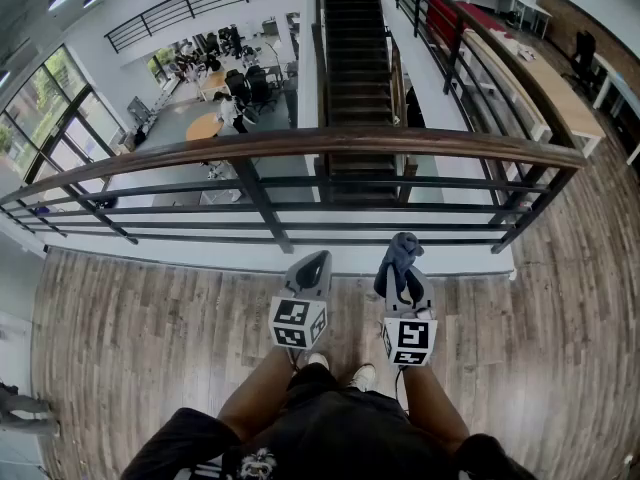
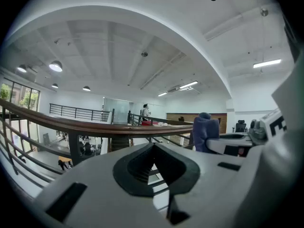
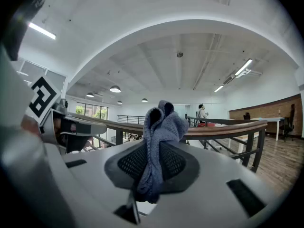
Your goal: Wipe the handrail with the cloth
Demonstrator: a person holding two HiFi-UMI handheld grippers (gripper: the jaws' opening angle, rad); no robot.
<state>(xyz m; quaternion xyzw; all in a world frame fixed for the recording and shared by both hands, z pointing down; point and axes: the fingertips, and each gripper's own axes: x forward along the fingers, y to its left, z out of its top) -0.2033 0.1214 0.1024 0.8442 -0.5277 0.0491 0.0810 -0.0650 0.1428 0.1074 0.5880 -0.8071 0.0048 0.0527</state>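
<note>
Fingers (image 3: 130, 163) of the right gripper (image 1: 408, 286) are closed on a grey-blue cloth (image 3: 164, 122), which stands bunched above the jaws. Left gripper (image 1: 311, 268): jaws together, nothing between them. Both sit short of the handrail (image 1: 300, 146), and the cloth is clear of it.

Assessment: this is the approach step, with wiping not yet begun. The next move calls for pressing the cloth onto the rail's top and running it along. The rail is brown, smooth and curved, on dark metal posts.
</note>
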